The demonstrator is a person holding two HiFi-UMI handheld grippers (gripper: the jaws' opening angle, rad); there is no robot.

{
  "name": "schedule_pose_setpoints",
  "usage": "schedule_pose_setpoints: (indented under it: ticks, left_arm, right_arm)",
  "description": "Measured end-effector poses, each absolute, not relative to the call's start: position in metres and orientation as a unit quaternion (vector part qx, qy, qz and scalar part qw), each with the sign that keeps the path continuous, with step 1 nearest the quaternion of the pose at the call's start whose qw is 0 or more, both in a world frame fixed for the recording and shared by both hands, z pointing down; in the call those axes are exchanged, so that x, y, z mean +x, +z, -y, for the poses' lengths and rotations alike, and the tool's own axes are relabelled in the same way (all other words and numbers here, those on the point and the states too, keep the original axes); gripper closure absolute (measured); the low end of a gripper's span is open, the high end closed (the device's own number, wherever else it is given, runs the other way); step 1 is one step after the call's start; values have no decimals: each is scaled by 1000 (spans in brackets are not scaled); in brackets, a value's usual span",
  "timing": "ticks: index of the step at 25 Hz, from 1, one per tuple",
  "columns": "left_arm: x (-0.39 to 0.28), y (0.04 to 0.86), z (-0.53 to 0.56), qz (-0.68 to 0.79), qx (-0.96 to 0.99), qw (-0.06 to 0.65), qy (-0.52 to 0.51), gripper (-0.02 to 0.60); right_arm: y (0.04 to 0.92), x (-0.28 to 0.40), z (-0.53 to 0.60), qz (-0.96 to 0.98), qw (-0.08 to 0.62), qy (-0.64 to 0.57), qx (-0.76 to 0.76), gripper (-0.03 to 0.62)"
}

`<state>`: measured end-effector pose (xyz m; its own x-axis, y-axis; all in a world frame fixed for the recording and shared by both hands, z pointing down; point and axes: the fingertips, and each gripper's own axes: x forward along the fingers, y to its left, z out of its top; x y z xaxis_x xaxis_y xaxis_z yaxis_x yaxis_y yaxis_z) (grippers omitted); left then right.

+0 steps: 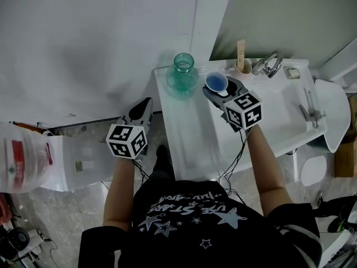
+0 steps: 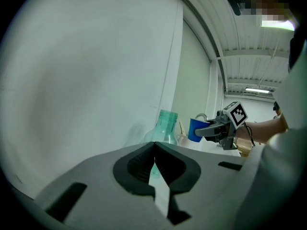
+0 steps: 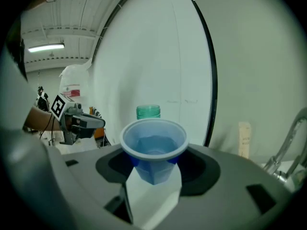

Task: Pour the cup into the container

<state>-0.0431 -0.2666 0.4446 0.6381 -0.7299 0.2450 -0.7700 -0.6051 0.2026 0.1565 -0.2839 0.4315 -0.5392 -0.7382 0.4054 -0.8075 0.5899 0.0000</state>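
Blue cup (image 3: 153, 147) is upright in my right gripper (image 3: 153, 169), the 2 jaws clamped on its lower body, rim level, looks like liquid inside. In the head view the cup (image 1: 216, 82) sits just right of the green glass bottle (image 1: 182, 74), near its neck but not over the mouth, no tilt. Bottle is the container: narrow neck, wide base, open top, standing upright on the far end of the white counter (image 1: 187, 138) close to the wall. From the right gripper view the bottle neck (image 3: 148, 111) shows directly behind the cup. Right gripper (image 1: 218, 92) is above the counter's far right part. Left gripper (image 1: 139, 113) is off the counter's left edge, over the floor; its jaws are together with nothing between them (image 2: 154, 164). Behind the cup: a wooden stick (image 1: 241, 53) and a chrome faucet (image 1: 268, 65). White plastic bag (image 1: 28, 158) far left.
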Motion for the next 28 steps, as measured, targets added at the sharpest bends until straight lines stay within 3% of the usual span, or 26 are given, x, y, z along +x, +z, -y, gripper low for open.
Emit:
schedule_pose_setpoints:
  ticks: [9,28]
  left_arm:
    - [-30,420,295,409,900,135,63,569]
    - [-39,415,311,403,903,137,50,569]
  right_arm:
    - [393,149,317,881,210,61,420,332]
    - [387,135,361,851,338,-8,403,335]
